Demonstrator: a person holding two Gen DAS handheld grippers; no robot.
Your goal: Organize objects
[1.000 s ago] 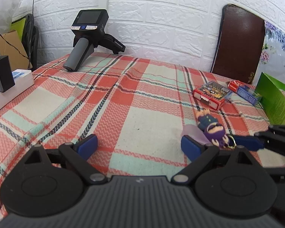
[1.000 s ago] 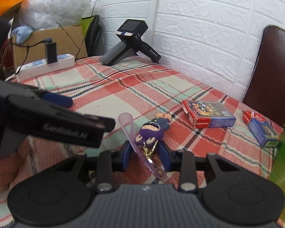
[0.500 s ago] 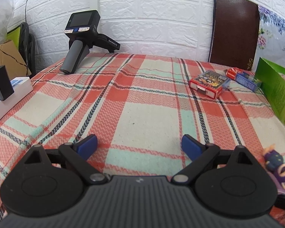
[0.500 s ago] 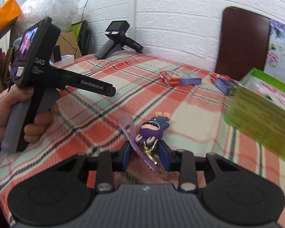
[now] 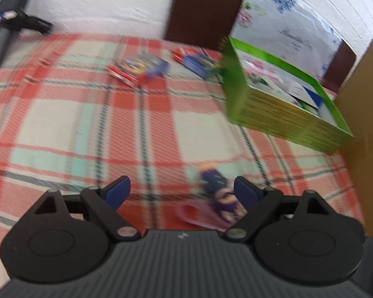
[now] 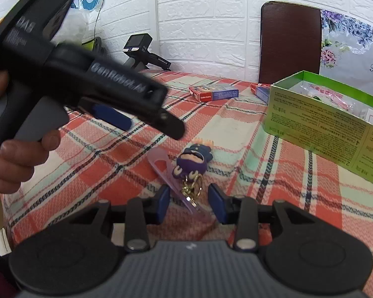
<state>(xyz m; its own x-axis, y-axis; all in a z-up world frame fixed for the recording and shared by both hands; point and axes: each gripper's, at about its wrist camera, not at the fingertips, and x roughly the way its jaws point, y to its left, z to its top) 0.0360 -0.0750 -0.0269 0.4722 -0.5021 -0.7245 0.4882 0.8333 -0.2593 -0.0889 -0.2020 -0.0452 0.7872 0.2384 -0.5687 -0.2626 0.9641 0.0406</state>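
A purple doll keychain (image 6: 192, 161) with a gold ring and a lilac strap lies on the plaid cloth. My right gripper (image 6: 190, 201) is open, its blue pads apart on either side of the ring and strap, not pinching them. My left gripper (image 5: 180, 192) is open and empty; the keychain (image 5: 220, 193) lies just inside its right pad. The left view is blurred. In the right wrist view the left gripper (image 6: 139, 121) hovers left of the keychain. A green open box (image 6: 335, 116) with packets inside stands at the right, also in the left wrist view (image 5: 281, 114).
Two card boxes (image 6: 213, 93) (image 6: 261, 92) lie near the far edge. A spare gripper device (image 6: 141, 52) rests at the back left. A brown chair back (image 6: 289, 42) stands against the white wall. A tan cardboard panel (image 5: 363, 134) stands right of the green box.
My right gripper has opened and let go of the keychain's ring and strap, which now lie on the cloth. My left gripper has swung right, towards the keychain and green box.
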